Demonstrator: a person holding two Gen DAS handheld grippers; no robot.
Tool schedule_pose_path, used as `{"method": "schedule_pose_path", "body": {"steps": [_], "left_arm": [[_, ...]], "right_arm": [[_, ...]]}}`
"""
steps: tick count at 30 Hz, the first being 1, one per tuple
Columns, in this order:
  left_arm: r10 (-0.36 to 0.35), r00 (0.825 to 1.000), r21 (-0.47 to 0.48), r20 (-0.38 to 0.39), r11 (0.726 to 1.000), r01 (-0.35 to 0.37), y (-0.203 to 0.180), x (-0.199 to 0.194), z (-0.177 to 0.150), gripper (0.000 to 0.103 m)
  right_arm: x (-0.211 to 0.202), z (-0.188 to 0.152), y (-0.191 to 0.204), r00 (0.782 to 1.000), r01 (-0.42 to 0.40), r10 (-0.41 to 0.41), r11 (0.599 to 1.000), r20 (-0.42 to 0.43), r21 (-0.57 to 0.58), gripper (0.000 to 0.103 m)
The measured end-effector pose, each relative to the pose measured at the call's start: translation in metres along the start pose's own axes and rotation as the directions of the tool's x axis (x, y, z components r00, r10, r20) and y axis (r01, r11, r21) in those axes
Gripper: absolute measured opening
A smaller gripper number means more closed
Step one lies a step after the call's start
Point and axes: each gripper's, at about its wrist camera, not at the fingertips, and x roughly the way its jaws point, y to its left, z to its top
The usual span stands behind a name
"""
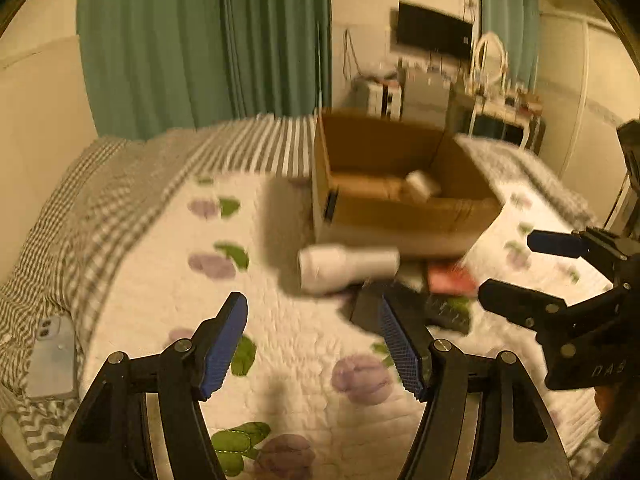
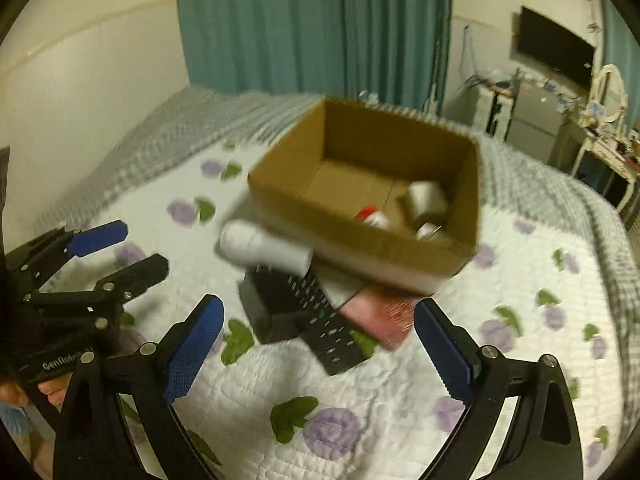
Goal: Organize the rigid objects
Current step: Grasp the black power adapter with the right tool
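An open cardboard box (image 1: 400,216) (image 2: 400,248) stands on the bed and holds a grey roll (image 2: 426,200), a red-capped item (image 2: 370,216) and a small item I cannot name. In front of it lie a white bottle (image 1: 346,268) (image 2: 260,246) on its side, a black box (image 2: 266,312), a black remote (image 2: 328,328) and a pink packet (image 1: 450,278) (image 2: 376,314). My left gripper (image 1: 314,344) (image 2: 120,248) is open and empty, short of the bottle. My right gripper (image 2: 320,350) (image 1: 506,264) is open and empty, just short of the remote.
The bed has a white floral quilt (image 2: 360,400) and striped bedding (image 1: 120,184) at its far side. A phone (image 1: 54,356) lies at the left edge. Green curtains (image 1: 200,40), a TV (image 1: 434,30) and a cluttered dresser (image 1: 500,100) stand behind.
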Motion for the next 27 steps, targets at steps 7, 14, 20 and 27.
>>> {"method": "schedule_pose_path", "body": {"steps": [7,14,20,27], "left_arm": [[0.028,0.999,-0.024,-0.037,0.999,-0.029,0.017,0.025,-0.003,0.07],[0.042,0.997,-0.075,-0.062,0.996,-0.047,0.034,0.037,-0.005,0.07],[0.05,0.996,-0.066,-0.074,0.996,-0.055,0.033,0.038,-0.007,0.07],[0.049,0.996,-0.05,-0.068,0.997,-0.052,0.029,0.034,-0.006,0.07]], "right_arm": [[0.075,-0.014,0.008,0.993,-0.08,0.08,0.997,-0.088,-0.005,0.096],[0.112,-0.014,0.022,0.989,-0.108,0.102,0.993,-0.111,-0.045,0.075],[0.09,-0.018,0.033,0.993,-0.117,0.114,0.989,-0.041,-0.095,0.046],[0.101,-0.011,0.034,0.986,-0.15,0.147,0.988,-0.084,-0.035,0.043]]}}
